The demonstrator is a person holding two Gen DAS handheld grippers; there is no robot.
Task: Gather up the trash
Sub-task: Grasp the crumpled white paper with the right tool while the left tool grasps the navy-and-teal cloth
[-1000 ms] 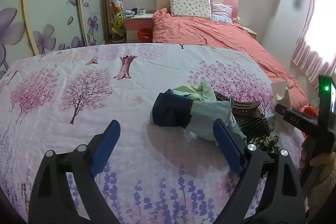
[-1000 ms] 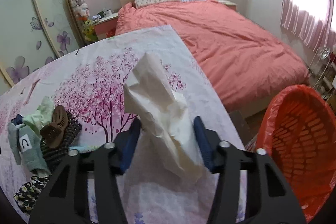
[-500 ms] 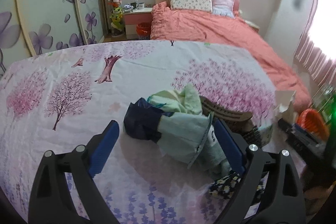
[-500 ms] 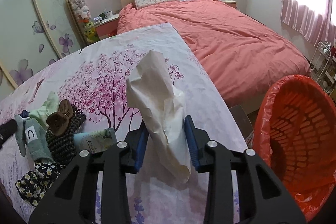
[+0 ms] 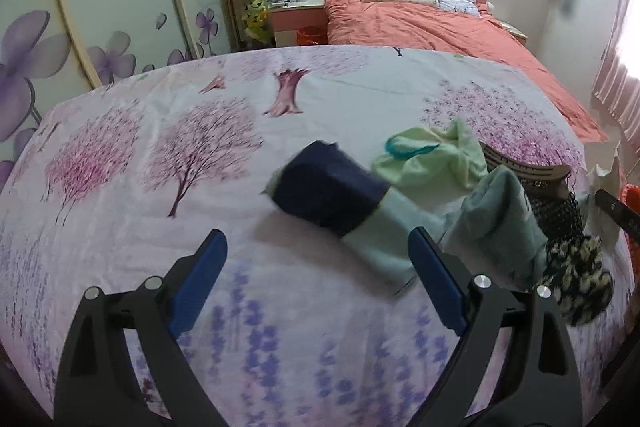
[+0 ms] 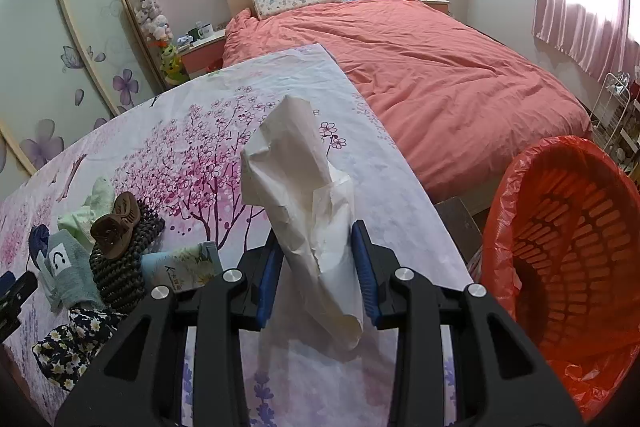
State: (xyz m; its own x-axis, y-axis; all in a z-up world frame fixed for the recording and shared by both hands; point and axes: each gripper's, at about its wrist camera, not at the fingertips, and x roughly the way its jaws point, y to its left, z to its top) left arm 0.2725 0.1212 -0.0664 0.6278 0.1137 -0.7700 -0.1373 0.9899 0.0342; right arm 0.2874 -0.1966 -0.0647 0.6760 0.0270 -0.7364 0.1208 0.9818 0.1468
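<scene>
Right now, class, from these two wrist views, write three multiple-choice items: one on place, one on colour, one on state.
1. Where does the bin stand?
A. on the table
B. beside the table's edge, right of the right gripper
C. on the bed

2. What colour is the bin's liner?
A. red
B. black
C. blue

3. How does the right gripper stand?
A. wide open, empty
B. out of view
C. shut on the crumpled paper

Answers: 1 B, it sits below the tablecloth's edge; 2 A, red plastic lines it; 3 C, both fingers press the paper.
</scene>
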